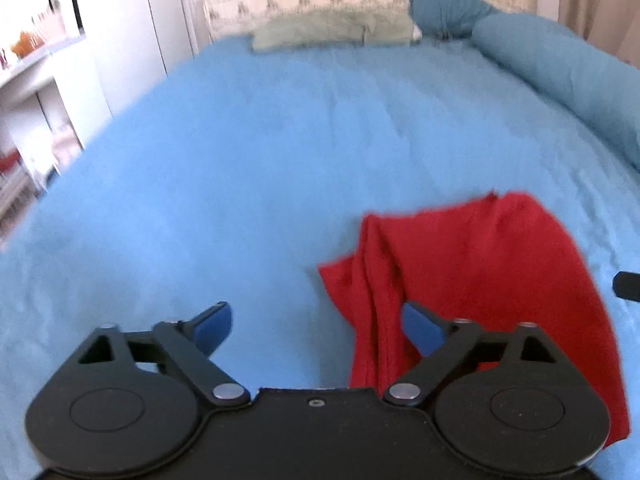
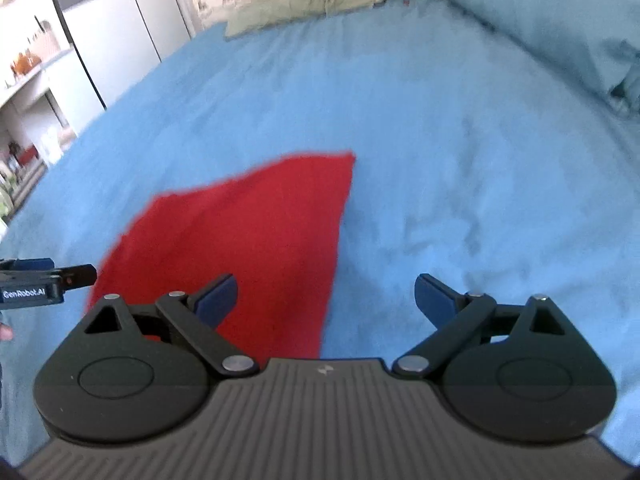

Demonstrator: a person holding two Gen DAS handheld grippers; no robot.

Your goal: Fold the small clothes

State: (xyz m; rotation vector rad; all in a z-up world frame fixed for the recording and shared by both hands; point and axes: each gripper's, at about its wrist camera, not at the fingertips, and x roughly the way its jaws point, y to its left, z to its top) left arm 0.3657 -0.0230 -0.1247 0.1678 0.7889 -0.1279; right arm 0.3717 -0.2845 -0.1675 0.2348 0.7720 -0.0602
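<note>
- Blue bedspread (image 1: 240,152) covers the bed.
- Green pillow (image 1: 332,30) along the far edge.
- Teal bolster (image 1: 560,68) down the bed's right edge.
- White shelves (image 1: 36,80) beyond the left edge.

Left hand-held gripper (image 1: 316,326): jaws spread wide, nothing between them. Red garment (image 1: 472,280) lies rumpled on the blue bed (image 1: 240,152), a bunched fold draped across the right finger (image 1: 424,330).
</note>
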